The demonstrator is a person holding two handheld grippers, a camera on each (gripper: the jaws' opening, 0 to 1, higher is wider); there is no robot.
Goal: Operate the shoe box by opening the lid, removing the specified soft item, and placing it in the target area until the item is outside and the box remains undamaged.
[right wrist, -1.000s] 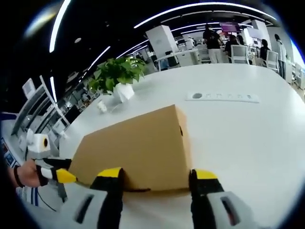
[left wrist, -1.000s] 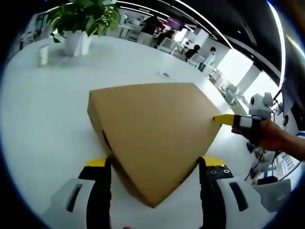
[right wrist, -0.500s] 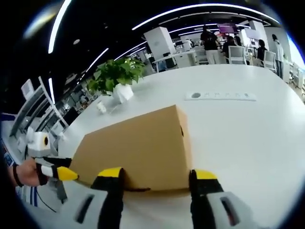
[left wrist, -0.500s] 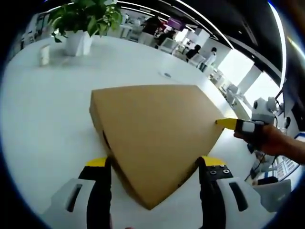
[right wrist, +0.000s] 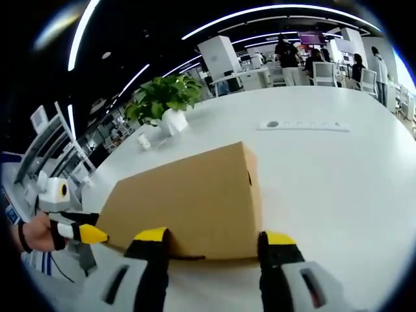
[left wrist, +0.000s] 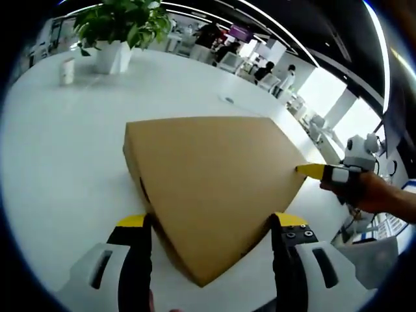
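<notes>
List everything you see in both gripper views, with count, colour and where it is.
Shoe box: one, brown cardboard, lid closed, on the table between both tools.
Table: one, white, under everything.
Potted plant: one, green leaves in white pot, far side of table.
Cup: one, white, near the plant.
Socket strip: one, white, set in the tabletop past the box.
People: several, at distant desks.
Hand: one, holding the right tool.
Left tool: yellow-tipped, open, astride a box corner.
Right tool: yellow-tipped, open, at the box end.

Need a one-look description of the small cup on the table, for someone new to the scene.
Start at the big white table, then find the potted plant at its far side beyond the cardboard shoe box. The small white cup stands just beside the pot, apart from it, plain and leafless.
</notes>
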